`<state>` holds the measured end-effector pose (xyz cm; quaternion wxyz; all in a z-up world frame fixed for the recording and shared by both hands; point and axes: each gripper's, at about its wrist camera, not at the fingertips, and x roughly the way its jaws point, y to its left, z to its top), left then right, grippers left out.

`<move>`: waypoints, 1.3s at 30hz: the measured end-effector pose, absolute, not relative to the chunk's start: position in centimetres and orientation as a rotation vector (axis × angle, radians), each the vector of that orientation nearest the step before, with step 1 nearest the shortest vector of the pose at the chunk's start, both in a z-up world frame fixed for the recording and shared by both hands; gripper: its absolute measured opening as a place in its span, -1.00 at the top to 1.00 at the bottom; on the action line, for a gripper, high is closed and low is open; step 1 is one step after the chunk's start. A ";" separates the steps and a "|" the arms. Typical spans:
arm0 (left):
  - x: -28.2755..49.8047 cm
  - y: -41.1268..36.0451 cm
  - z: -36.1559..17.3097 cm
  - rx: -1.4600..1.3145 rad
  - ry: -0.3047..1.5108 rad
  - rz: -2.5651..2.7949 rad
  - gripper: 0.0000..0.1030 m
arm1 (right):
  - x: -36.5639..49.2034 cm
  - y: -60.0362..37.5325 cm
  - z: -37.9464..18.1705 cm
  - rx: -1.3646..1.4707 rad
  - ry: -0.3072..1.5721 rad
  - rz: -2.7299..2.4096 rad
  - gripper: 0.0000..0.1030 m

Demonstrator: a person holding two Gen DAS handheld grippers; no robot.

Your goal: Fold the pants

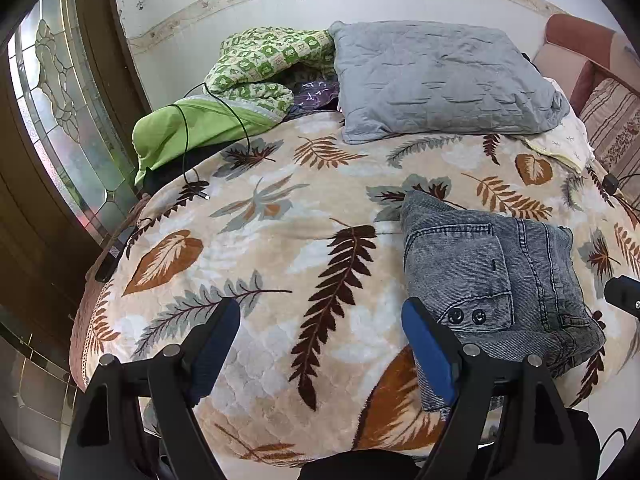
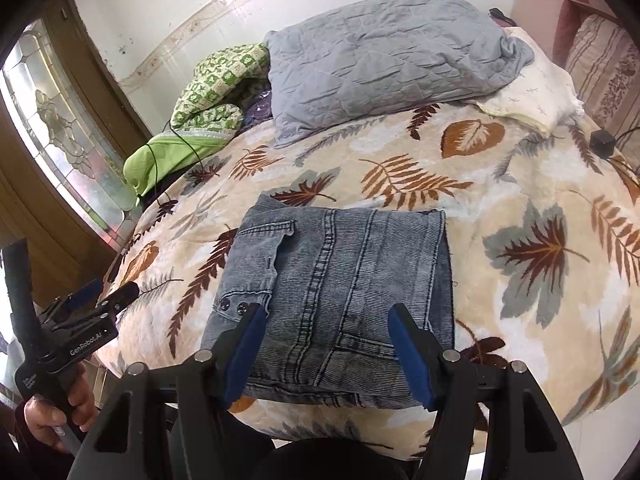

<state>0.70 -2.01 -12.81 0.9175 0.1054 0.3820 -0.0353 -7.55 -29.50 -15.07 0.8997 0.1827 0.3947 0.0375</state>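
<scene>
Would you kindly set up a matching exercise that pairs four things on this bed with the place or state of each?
Things:
1. pants
2. grey pillow
3. green quilt
4. black cable

Places or states:
A. trailing over the green fabric at the bed's edge near the door
B. folded into a compact stack at the near side of the leaf-print blanket
C. bunched against the wall, left of the pillow
D. lying flat at the head of the bed

Pairs: 1-B, 2-D, 3-C, 4-A
</scene>
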 end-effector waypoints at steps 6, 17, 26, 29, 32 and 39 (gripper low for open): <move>0.9 -2.5 -13.0 0.228 0.788 -0.084 -0.62 | -7.4 -29.7 -15.0 0.381 0.814 0.074 -0.31; 2.2 -4.7 -14.9 0.262 0.831 -0.133 -0.62 | -6.0 -29.5 -17.7 0.355 0.895 0.061 -0.31; 4.1 -8.0 -21.0 0.358 0.978 -0.198 -0.62 | -4.4 -31.2 -22.9 0.416 1.011 0.057 -0.32; 4.6 -7.8 -20.9 0.360 1.003 -0.230 -0.62 | -4.0 -31.5 -22.8 0.402 1.051 0.088 -0.33; 5.9 -7.7 -19.7 0.356 0.996 -0.239 -0.62 | -2.7 -32.4 -21.6 0.401 1.043 0.089 -0.33; 11.8 -9.8 -17.7 0.368 0.916 -0.226 -0.62 | 2.2 -34.6 -19.8 0.492 0.930 0.052 -0.33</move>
